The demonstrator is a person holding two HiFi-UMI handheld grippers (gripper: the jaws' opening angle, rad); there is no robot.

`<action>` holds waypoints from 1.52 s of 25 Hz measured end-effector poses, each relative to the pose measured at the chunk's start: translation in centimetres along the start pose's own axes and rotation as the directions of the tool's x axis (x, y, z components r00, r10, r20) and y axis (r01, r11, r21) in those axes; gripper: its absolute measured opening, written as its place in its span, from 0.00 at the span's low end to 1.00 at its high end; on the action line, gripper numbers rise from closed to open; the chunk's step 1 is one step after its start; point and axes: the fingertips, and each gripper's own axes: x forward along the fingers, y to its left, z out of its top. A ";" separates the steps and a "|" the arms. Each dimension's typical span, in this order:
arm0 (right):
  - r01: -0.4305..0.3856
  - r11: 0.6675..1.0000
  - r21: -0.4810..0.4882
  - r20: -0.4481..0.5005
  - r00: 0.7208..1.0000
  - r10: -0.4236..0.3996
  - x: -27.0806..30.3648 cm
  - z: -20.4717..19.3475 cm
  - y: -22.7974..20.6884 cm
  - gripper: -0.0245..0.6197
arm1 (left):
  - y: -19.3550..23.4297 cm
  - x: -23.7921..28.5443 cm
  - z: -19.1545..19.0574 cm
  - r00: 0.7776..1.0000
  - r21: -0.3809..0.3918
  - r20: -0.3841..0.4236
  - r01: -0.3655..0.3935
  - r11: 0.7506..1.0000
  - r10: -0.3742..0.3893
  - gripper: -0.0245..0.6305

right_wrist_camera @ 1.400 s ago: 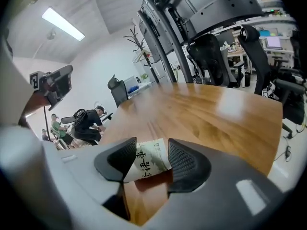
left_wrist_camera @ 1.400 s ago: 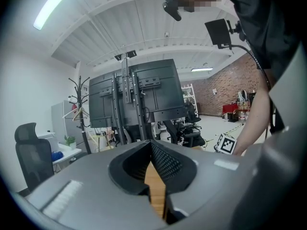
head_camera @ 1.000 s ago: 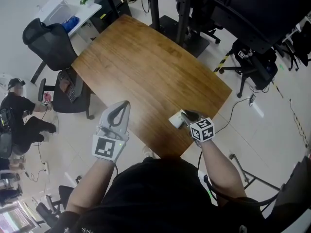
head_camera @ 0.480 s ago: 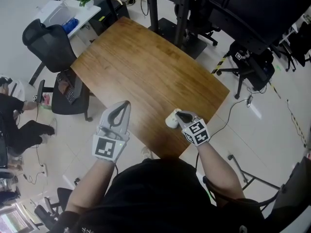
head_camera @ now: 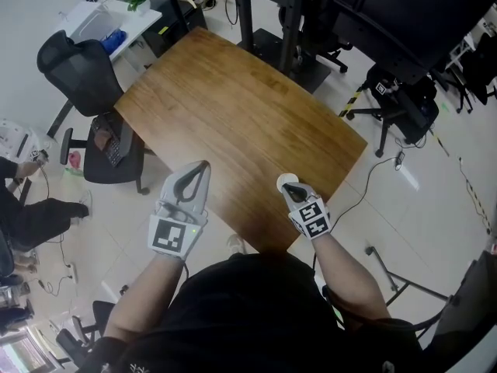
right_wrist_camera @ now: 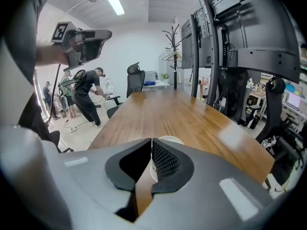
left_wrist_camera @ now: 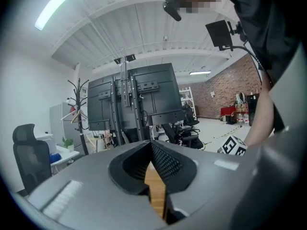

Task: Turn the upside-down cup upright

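Note:
A white cup (head_camera: 288, 181) stands mouth up near the front right edge of the wooden table (head_camera: 233, 107). My right gripper (head_camera: 292, 188) is at its rim, jaws closed together, and seems to pinch the cup's near wall. In the right gripper view the cup (right_wrist_camera: 169, 140) shows just past the meeting tips of the right gripper (right_wrist_camera: 151, 141), with a white strip of it in the gap below. My left gripper (head_camera: 201, 165) hangs off the table's front left edge, shut and empty. Seen in its own view, the left gripper (left_wrist_camera: 151, 143) has its tips touching with only table wood behind.
A black office chair (head_camera: 78, 68) stands left of the table, and another chair (head_camera: 105, 150) nearer. A person (head_camera: 27, 212) sits on the floor at far left. Black monitor stands (head_camera: 287, 22) rise behind the table. Cables lie on the floor at right.
The cup has gone from lying on its side to standing mouth up. My right gripper rolled and shifted slightly left with it. The left gripper has kept still.

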 end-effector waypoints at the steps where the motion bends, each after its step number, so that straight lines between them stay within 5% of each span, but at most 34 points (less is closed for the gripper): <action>1: 0.000 1.000 0.011 0.002 1.000 0.000 0.0 -0.1 0.0 0.05 | -0.1 0.0 0.0 1.000 0.003 0.000 0.002 1.000 -0.002 0.04; 7: -0.026 0.999 0.020 0.078 0.997 0.024 -0.5 1.3 0.0 0.18 | 0.2 -0.1 0.3 1.000 0.014 0.000 -0.003 1.000 0.003 0.04; 15: 0.133 0.978 0.160 0.113 0.982 -0.152 -1.7 1.1 -5.1 0.27 | -0.2 -0.1 0.7 1.000 0.029 0.006 0.008 1.000 -0.009 0.04; 31: 0.074 0.943 0.324 0.096 0.989 -0.111 -0.3 -0.5 -5.3 0.15 | 0.2 0.2 0.6 1.000 0.021 -0.012 -0.011 1.000 0.011 0.04; 38: 0.116 0.971 0.211 0.102 0.985 -0.139 -1.0 0.9 -5.4 0.09 | 0.1 0.5 0.9 1.000 0.014 -0.007 -0.013 1.000 0.013 0.04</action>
